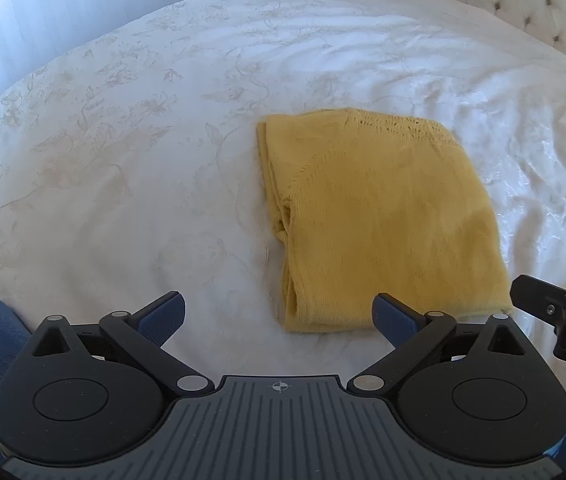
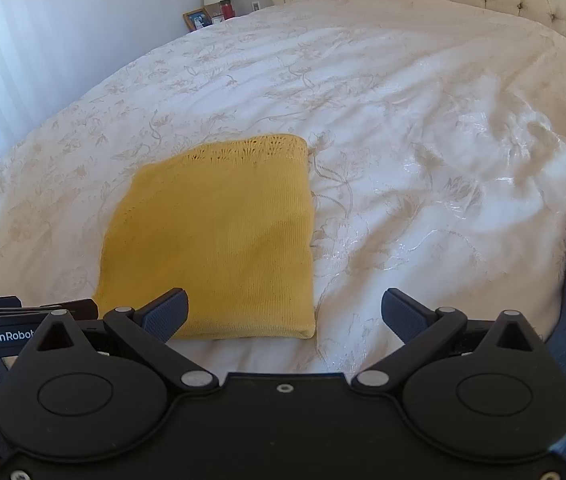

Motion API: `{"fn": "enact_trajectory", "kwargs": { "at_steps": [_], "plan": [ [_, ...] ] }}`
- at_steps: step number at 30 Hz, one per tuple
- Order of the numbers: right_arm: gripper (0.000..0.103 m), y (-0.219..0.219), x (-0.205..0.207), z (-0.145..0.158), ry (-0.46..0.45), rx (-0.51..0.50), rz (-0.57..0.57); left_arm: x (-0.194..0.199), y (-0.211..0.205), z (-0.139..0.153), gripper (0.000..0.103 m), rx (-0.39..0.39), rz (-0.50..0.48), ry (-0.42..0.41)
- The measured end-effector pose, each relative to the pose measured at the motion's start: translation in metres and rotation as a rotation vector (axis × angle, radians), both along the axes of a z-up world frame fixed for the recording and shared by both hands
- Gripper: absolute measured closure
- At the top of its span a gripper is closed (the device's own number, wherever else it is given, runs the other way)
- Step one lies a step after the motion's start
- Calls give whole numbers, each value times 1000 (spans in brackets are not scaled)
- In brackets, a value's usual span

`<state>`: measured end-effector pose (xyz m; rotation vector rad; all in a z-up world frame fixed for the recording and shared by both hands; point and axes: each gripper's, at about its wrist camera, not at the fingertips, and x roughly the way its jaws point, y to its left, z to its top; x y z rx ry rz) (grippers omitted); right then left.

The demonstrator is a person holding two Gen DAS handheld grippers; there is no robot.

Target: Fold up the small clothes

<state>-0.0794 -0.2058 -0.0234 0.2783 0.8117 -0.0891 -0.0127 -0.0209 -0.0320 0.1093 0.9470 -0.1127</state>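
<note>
A folded yellow knit (image 1: 383, 220) is laid flat on the bed (image 1: 123, 160), near its front edge. The left gripper (image 1: 279, 316) and right gripper (image 2: 285, 314) are held just short of it, jaws spread wide and empty.

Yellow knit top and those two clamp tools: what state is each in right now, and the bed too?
Yellow knit top: folded into a compact rectangle, lying flat, untouched.
Left gripper: jaws wide open, empty, near the top's front edge.
Right gripper: jaws wide open, empty, over the top's front corner.
Bedspread: spread out, lightly wrinkled.
</note>
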Motion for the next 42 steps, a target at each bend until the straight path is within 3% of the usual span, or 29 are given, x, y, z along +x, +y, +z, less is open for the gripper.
{"fn": "enact_trajectory", "kwargs": {
  "at_steps": [42],
  "plan": [
    [1, 5, 11, -6, 32, 12, 21, 9, -1, -8, 2, -14, -2, 46]
  ]
}}
